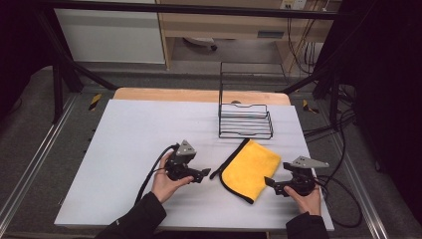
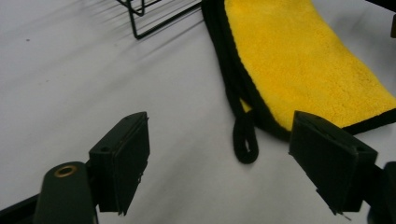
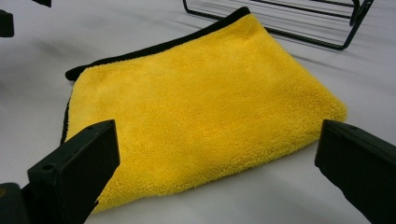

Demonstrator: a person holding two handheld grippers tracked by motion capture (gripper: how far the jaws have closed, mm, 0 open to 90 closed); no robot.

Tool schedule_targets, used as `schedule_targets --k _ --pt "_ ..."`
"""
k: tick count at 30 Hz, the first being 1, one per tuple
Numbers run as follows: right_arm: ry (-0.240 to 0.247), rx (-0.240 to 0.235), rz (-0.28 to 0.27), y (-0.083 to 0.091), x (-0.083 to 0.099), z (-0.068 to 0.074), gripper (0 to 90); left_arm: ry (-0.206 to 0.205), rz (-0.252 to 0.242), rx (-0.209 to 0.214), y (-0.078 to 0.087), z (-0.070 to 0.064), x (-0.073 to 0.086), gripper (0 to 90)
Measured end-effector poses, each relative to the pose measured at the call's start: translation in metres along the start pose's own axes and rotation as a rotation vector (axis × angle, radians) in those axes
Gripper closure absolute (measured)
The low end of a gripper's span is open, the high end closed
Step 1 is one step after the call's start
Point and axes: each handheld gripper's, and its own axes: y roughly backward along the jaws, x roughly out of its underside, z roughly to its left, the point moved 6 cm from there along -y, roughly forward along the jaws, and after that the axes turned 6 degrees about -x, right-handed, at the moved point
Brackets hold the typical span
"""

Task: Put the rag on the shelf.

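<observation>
Your folded yellow towel [image 1: 249,170] lies flat on the white worktop [image 1: 129,149], between your two hands and just in front of the black wire rack [image 1: 245,121], so both tools can come at it from opposite sides without crossing. Your left tool [image 1: 204,174] sits to the towel's left with its jaws spread wide and empty; in the left gripper view they frame the black-trimmed edge and the small hanging loop [image 2: 245,140] that trails off the corner onto the worktop, which looks like the reason you point it there: the loop and hem give a thin, raised lip that is easier to pinch than the plush face. Your right tool [image 1: 272,185] waits at the towel's near right corner, also wide open and holding nothing, and the right gripper view looks low across the yellow pile toward the rack, the jaws straddling the near edge without touching it. Both tools hang just beside the cloth, apart from it, low over the worktop, which suits a two-handed pick at opposite edges so the fabric stays spread and does not bunch. The rack stands upright just behind, its open front facing you, a likely place to hang or lay the towel. Nothing is gripped yet, so the step in hand seems to be lining up for the grasp
</observation>
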Motion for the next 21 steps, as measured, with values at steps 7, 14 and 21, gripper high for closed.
schedule_targets --k 7,14,21 --pt "-0.004 -0.004 0.000 -0.001 0.000 0.001 0.5 -0.012 0.043 0.014 -0.024 -0.014 -0.008 30.5" --pt "0.004 -0.004 0.005 0.000 0.000 0.000 0.4 -0.023 0.081 0.038 -0.048 -0.028 -0.014 41.6" --pt "0.000 -0.006 0.001 0.000 0.000 0.001 0.5 -0.018 0.133 0.053 -0.067 -0.035 -0.013 51.3"
